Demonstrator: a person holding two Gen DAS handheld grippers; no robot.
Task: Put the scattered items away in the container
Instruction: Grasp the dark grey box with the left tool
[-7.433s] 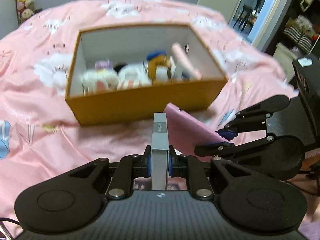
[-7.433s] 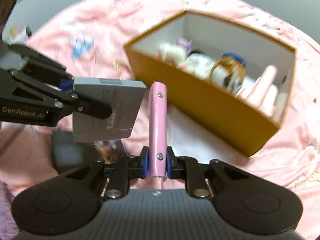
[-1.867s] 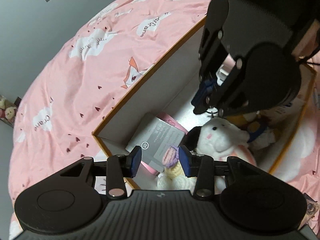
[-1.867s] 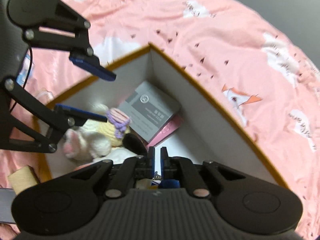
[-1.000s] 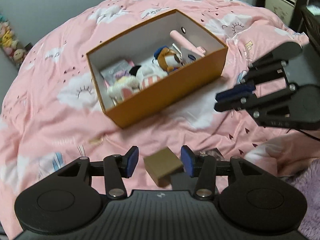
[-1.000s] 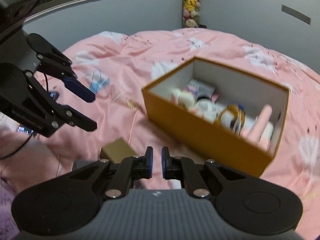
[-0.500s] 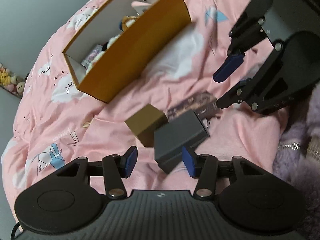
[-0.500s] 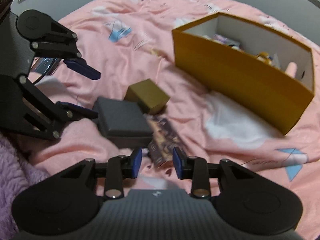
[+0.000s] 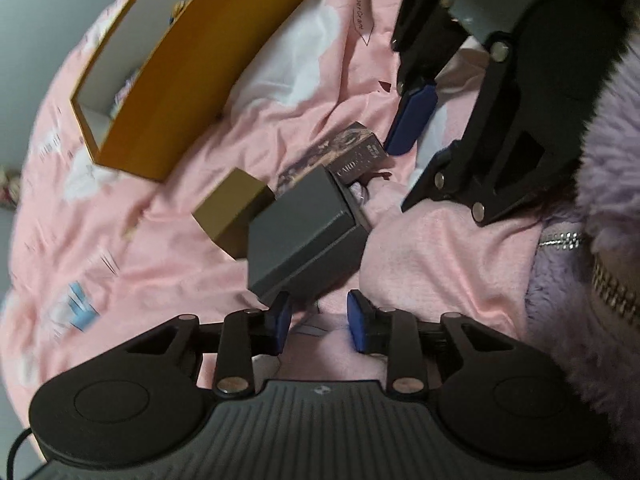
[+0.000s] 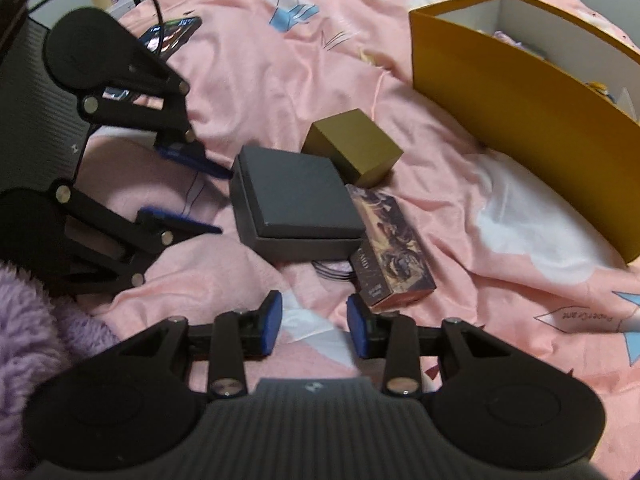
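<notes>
A dark grey flat box (image 9: 304,228) (image 10: 296,208) lies on the pink bedspread, with a gold box (image 9: 232,208) (image 10: 354,146) and a patterned card box (image 9: 352,156) (image 10: 394,248) touching it. My left gripper (image 9: 316,320) is open and empty, its fingers just short of the grey box's near corner. My right gripper (image 10: 314,320) is open and empty, its right finger close to the card box's near end. The orange container (image 9: 192,68) (image 10: 516,92) stands farther off and holds soft toys.
A phone (image 10: 170,36) with a cable lies on the bed at the far left. Purple fleece (image 9: 600,240) (image 10: 36,328) of the person's clothing borders the near side. The bedspread (image 10: 280,60) is wrinkled around the boxes.
Both grippers have moved down and closer to the three boxes on the bed. The right gripper has opened wider. The container now lies farther toward the frame edges.
</notes>
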